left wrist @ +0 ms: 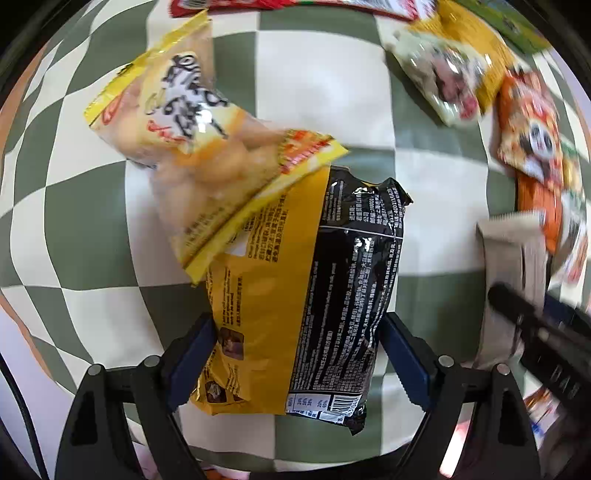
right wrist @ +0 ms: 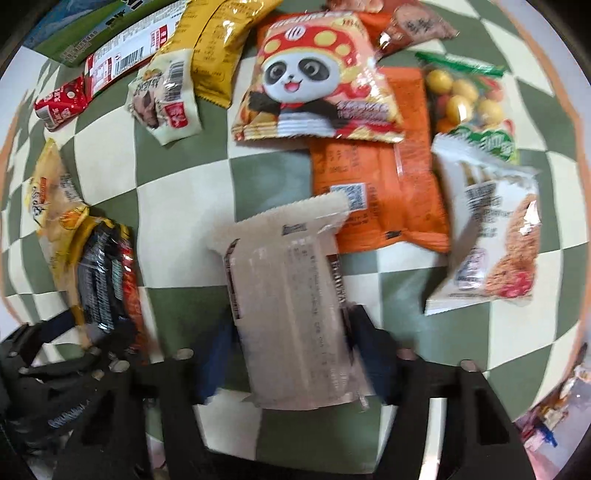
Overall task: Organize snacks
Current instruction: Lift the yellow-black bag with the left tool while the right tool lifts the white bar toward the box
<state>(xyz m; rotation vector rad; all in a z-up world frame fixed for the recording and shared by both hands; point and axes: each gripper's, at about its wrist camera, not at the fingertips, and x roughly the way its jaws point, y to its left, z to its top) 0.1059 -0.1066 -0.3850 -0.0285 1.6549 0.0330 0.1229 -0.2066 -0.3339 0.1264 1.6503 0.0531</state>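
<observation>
In the left wrist view my left gripper (left wrist: 297, 325) points down, and its blue pads press both sides of a yellow-and-black snack bag (left wrist: 295, 266). A clear yellow bag of pale snacks (left wrist: 184, 140) overlaps that bag's far end. In the right wrist view my right gripper (right wrist: 291, 321) is shut on a beige flat packet (right wrist: 291, 295), which is blurred and reaches toward an orange bag (right wrist: 384, 192). The same packet (left wrist: 513, 258) and the right gripper's dark finger (left wrist: 535, 325) show at the right edge of the left wrist view. The left gripper (right wrist: 74, 339) sits at the lower left of the right wrist view.
A green-and-cream checkered cloth (right wrist: 177, 158) covers the table. On it lie a panda bag (right wrist: 314, 85), a white cereal packet (right wrist: 491, 240), a bag of coloured balls (right wrist: 465, 96), yellow packets (right wrist: 218, 48), a small red packet (right wrist: 62, 103) and a green box (right wrist: 88, 33).
</observation>
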